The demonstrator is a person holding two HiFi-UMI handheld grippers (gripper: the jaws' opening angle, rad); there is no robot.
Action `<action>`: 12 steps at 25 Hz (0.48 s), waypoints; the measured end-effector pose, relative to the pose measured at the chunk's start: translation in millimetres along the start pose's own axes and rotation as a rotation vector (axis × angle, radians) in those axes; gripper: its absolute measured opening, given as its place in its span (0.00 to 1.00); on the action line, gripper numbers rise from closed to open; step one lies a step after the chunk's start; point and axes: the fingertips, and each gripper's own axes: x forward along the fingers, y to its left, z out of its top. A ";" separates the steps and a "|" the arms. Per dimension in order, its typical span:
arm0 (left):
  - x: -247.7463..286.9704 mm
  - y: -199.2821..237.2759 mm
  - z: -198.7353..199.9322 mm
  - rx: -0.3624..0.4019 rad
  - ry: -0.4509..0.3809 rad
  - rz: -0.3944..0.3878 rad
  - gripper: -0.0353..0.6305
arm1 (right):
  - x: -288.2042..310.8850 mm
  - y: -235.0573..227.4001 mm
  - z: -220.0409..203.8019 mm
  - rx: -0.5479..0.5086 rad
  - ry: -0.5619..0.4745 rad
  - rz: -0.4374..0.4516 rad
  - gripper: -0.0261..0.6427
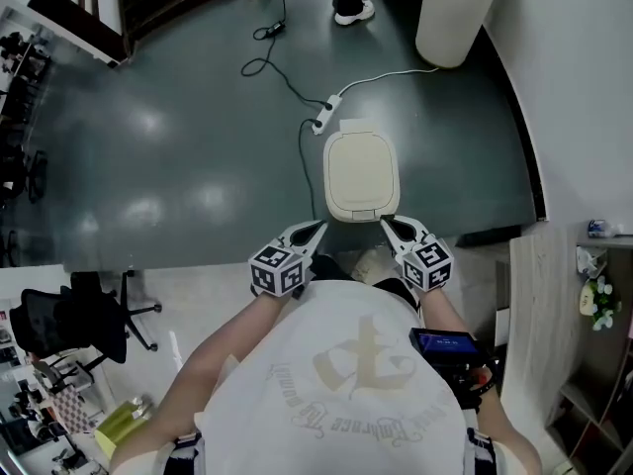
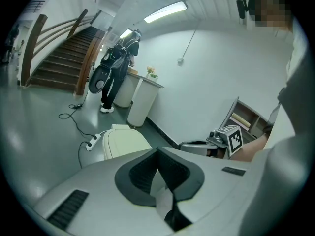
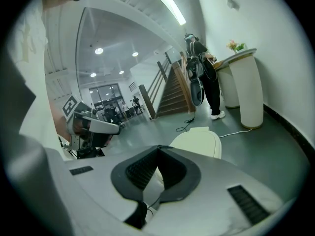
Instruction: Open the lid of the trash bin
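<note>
A cream trash bin [image 1: 361, 171] stands on the dark floor just ahead of me, its lid down flat. In the head view my left gripper [image 1: 316, 230] hovers by the bin's near left corner and my right gripper [image 1: 387, 224] by its near right corner; neither touches it. Both have their jaws together, holding nothing. The left gripper view shows its shut tips [image 2: 158, 150] with the bin [image 2: 125, 141] beyond and to the left. From the right gripper view, the shut tips [image 3: 158, 146] point at the bin [image 3: 199, 139] slightly to the right.
A white power strip [image 1: 326, 115] with cables lies on the floor just behind the bin. A white column [image 1: 455, 13] and a person's shoe [image 1: 353, 11] are further back. A pale wooden board [image 1: 539, 295] is on the right, an office chair [image 1: 84, 320] at the left.
</note>
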 end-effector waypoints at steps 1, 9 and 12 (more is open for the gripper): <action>1.9 -0.7 -1.1 -0.001 0.001 -0.003 0.07 | 0.2 -0.2 -1.8 -0.002 0.005 0.001 0.05; 6.8 8.2 -16.9 -0.019 0.024 -0.025 0.07 | 17.0 -2.1 -23.9 -0.015 0.078 -0.005 0.05; 4.9 22.6 -25.7 -0.049 0.023 0.009 0.07 | 30.0 -3.1 -32.5 -0.018 0.111 0.016 0.05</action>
